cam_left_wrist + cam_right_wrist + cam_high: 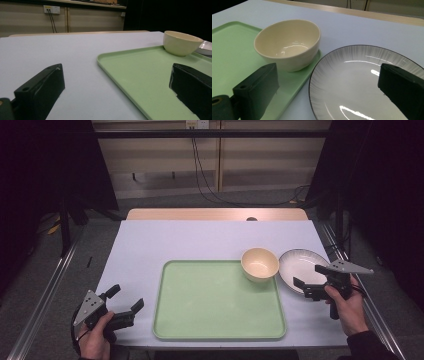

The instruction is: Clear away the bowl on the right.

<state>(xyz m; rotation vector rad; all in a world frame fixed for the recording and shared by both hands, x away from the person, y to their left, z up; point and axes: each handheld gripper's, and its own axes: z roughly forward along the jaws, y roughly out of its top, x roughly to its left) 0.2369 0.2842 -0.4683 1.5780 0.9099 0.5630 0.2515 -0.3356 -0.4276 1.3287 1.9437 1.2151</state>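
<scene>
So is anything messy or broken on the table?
Nothing is spilled or broken. The cream bowl sits at the green tray's far right corner, and the plate lies on the table with its rim over the tray's edge.

tray (215, 320): we see it on the table (165, 240), against its near edge.
bowl (259, 264): we find it on the tray's far right corner.
plate (300, 268): on the table, just right of the bowl.
</scene>
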